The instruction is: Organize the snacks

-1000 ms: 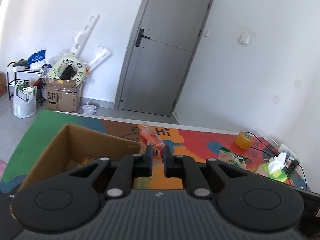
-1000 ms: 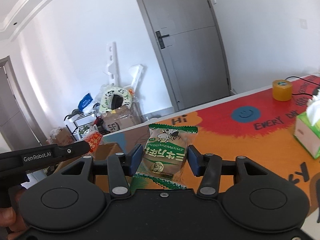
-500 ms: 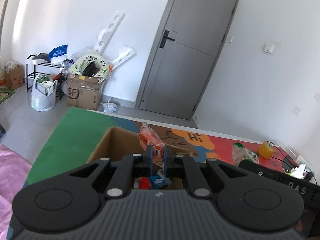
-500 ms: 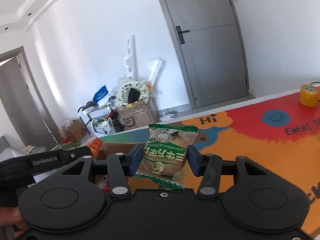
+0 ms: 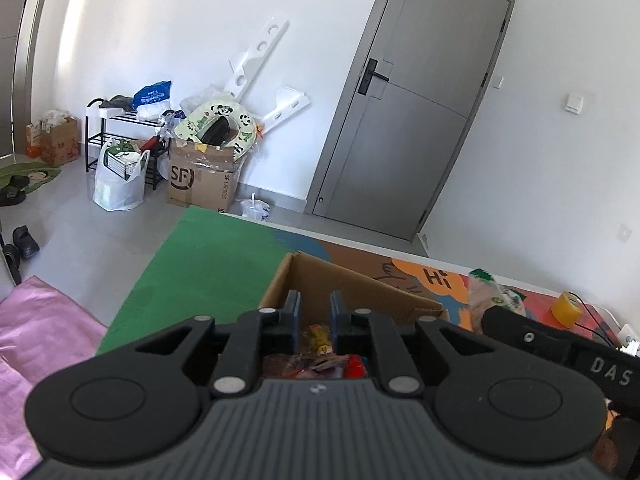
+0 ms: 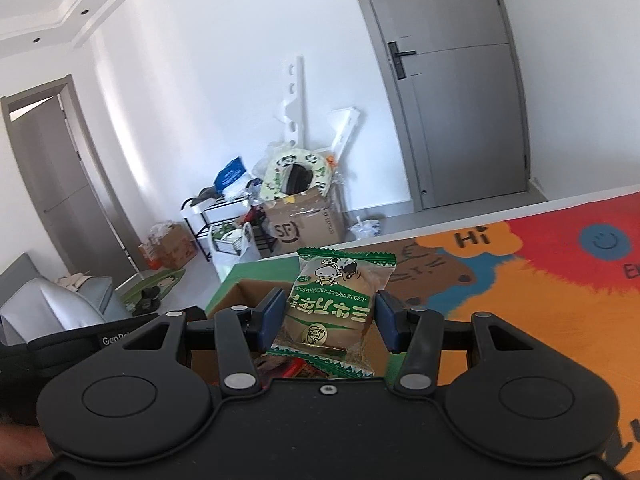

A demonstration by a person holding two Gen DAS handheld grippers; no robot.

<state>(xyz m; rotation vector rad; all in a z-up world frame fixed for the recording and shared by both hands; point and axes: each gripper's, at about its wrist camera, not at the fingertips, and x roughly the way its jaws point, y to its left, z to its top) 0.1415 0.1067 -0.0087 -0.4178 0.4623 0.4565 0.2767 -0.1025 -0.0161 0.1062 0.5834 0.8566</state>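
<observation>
Bright cartoon matting covers the bench (image 6: pixel 560 320), cardboard box (image 5: pixel 348 280) at its green end. Left tongs (image 5: pixel 314 316) stand slightly parted, empty, above it. Right tongs (image 6: pixel 328 316) pinch the green snack packet (image 6: pixel 336 304); best carried fully over the box before letting go.

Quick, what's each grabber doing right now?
Left gripper: jaws slightly apart, nothing between them.
Right gripper: closed on the green snack packet.

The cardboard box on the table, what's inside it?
Through the left gripper, the cardboard box holds a jumble of snack wrappers: yellow, red and darker ones. The gripper's body covers most of the inside, so how many, and how full it is, cannot be seen.
</observation>
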